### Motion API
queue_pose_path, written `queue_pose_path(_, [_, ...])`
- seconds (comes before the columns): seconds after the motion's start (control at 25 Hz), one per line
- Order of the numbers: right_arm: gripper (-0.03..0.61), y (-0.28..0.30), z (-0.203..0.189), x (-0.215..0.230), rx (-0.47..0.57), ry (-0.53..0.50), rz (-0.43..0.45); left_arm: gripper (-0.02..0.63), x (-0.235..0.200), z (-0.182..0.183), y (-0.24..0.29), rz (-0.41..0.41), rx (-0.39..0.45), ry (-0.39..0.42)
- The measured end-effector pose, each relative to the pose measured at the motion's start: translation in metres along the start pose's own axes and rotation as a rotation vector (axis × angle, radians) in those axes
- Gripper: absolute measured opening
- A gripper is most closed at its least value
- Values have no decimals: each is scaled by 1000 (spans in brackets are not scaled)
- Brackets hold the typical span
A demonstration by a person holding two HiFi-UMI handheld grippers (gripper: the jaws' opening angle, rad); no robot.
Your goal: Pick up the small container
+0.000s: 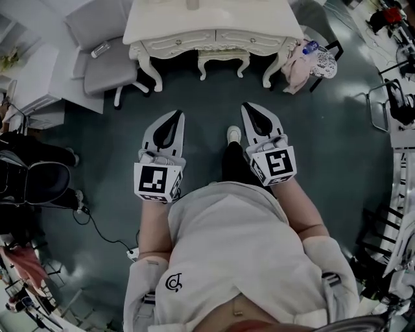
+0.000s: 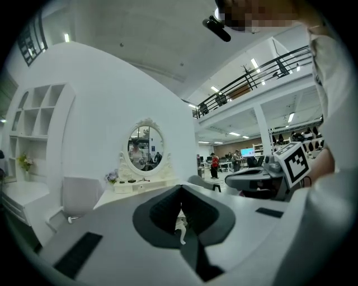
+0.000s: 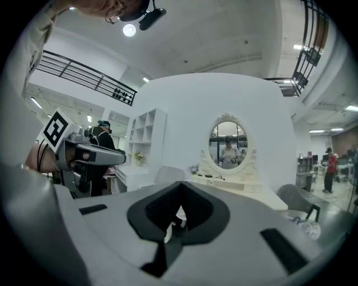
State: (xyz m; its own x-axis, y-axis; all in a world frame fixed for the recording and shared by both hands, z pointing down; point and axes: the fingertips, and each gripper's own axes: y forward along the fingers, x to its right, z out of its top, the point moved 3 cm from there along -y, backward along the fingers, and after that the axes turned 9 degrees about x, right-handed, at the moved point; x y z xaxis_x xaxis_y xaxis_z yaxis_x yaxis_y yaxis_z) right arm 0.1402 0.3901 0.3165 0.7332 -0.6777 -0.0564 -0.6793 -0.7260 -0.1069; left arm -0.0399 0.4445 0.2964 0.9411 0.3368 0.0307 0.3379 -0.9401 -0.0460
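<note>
While held side by side above the floor, left hand-held gripper (image 1: pixel 176 117) and right hand-held gripper (image 1: pixel 249 107): jaws pressed together, nothing between. Ahead, well apart: white bench (image 1: pixel 246 19), oval mirror (image 3: pixel 227 142). Small container: not distinguishable among tiny items (image 2: pixel 132 180) on the bench.

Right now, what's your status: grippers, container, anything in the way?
Left gripper shut, empty. Right gripper shut, empty. Small container not made out among items on dressing table. Stool under table.
</note>
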Motion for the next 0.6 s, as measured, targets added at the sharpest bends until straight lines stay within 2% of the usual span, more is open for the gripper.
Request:
queue_pose_path(0.2, [8, 68, -9, 51, 0, 16, 26, 12, -34, -5, 70, 34, -17, 0])
queue_pose_path(0.6, [8, 218, -27, 184, 0, 24, 98, 12, -100, -17, 251, 131, -25, -15])
